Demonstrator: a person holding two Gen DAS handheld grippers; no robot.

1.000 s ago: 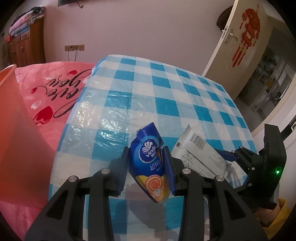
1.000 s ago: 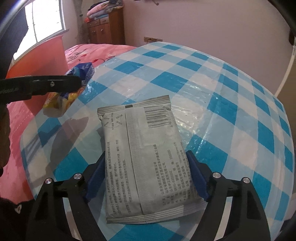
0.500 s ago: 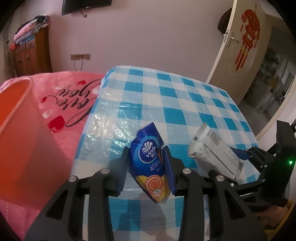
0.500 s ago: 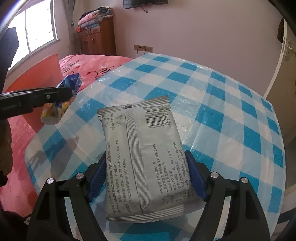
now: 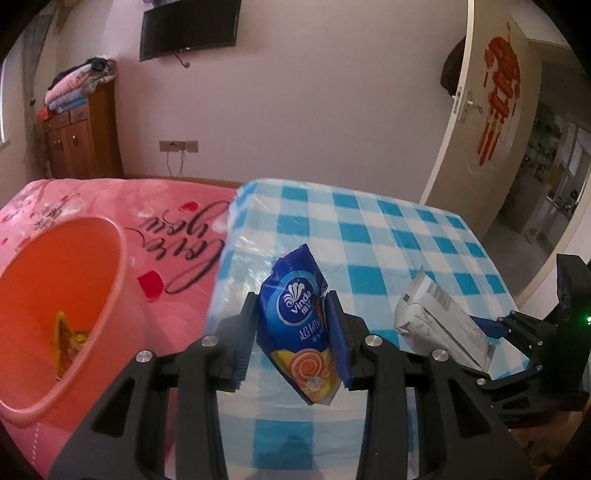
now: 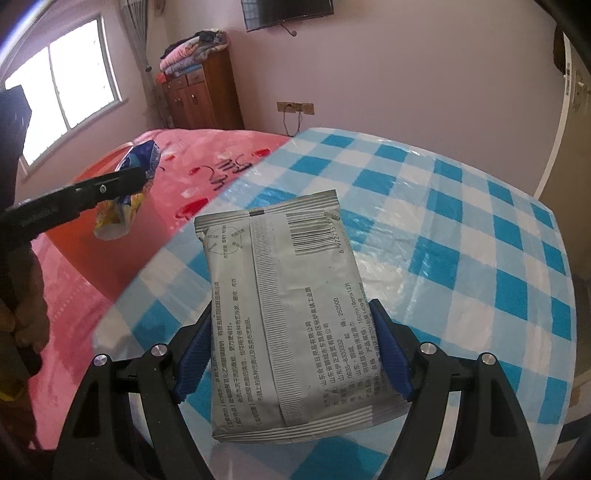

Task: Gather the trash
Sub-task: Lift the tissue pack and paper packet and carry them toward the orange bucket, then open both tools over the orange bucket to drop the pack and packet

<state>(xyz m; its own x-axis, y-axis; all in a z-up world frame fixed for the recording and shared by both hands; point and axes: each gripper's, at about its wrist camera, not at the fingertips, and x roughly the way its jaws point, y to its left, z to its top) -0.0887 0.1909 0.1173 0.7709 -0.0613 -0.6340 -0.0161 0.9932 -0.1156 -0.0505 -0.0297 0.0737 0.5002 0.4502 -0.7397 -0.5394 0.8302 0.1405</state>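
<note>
Blue tissue pack [image 5: 300, 325] pinched in left gripper [image 5: 291, 336], grey wipes packet [image 6: 284, 321] clamped in right gripper [image 6: 291, 347]; swing both over the orange bin [image 5: 110, 295] left, centre, then release.

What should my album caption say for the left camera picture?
Left gripper pinching a blue tissue packet above the checked table, orange bin alongside.

- I see a pale lilac wall [image 5: 314, 110] ahead, with a dark television [image 5: 188, 27] at 11 o'clock.
- A wooden cabinet [image 5: 81, 144] at 10 o'clock carries folded blankets [image 5: 77, 86].
- A cream door [image 5: 476, 122] with a red ornament [image 5: 496, 96] stands open at 2 o'clock.
- From the right view, a bright window [image 6: 66, 96] sits at 10 o'clock.
</note>
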